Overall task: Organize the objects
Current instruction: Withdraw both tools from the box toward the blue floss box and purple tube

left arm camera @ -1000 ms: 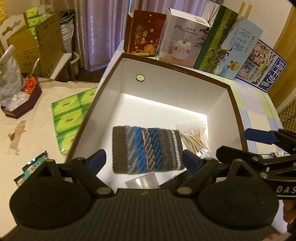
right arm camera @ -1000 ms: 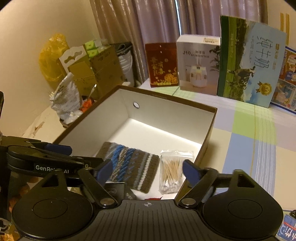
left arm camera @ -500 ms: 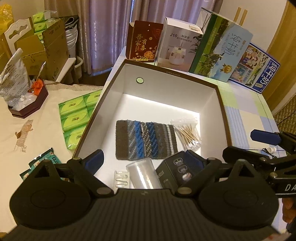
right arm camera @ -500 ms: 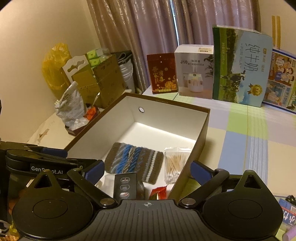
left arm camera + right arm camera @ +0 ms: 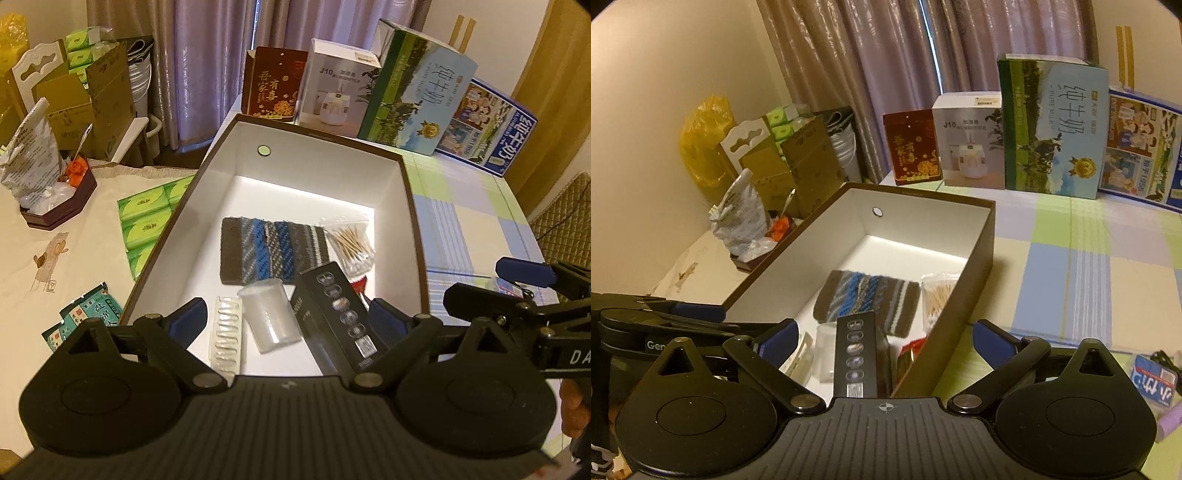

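Both sets of tongs hang empty over the near end of the box [image 5: 413, 206]. The left tongs [image 5: 286, 321] have just been spreading, and the right tongs [image 5: 884, 341] too; nothing is pinched between either pair. Centre frame, inside the box, lie a knitted cloth [image 5: 273, 251], a bag of cotton swabs [image 5: 351, 243], a clear cup [image 5: 269, 317], a black carton [image 5: 332, 314] and a blister strip [image 5: 225, 336], packed close together, likely to leave the far half free. Green tissue packs [image 5: 147, 221] wait outside on the worktop [image 5: 44, 266], middle left.
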A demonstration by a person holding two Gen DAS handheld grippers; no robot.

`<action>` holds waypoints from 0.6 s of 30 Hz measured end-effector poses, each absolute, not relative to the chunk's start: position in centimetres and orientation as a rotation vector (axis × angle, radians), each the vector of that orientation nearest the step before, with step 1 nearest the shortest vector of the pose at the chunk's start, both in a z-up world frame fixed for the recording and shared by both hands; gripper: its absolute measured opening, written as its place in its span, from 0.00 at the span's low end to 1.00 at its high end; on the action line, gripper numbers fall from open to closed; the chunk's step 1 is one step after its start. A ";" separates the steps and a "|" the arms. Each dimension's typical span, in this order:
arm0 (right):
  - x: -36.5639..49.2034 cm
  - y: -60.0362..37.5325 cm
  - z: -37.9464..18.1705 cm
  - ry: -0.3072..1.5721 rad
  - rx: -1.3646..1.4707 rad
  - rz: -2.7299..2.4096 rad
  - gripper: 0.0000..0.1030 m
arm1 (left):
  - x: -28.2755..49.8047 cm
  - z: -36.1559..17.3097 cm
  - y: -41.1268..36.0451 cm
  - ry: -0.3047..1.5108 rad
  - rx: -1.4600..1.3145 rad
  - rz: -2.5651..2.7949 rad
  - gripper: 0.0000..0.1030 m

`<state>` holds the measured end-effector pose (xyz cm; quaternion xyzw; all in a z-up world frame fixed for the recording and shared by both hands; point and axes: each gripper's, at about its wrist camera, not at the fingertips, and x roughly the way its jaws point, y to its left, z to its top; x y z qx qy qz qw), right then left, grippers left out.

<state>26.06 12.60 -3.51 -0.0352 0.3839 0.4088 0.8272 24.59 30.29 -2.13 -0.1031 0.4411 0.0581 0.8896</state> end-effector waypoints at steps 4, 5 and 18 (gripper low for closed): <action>25.2 11.4 -3.2 0.819 -0.069 0.866 0.96 | 23.5 -1.9 29.3 0.916 -0.212 0.112 0.90; 25.0 11.1 -3.2 0.820 -0.067 0.865 0.96 | 23.2 -1.8 29.0 0.917 -0.212 0.110 0.89; 23.4 6.2 -2.9 0.835 -0.047 0.860 0.96 | 20.7 -1.2 24.4 0.920 -0.203 0.079 0.90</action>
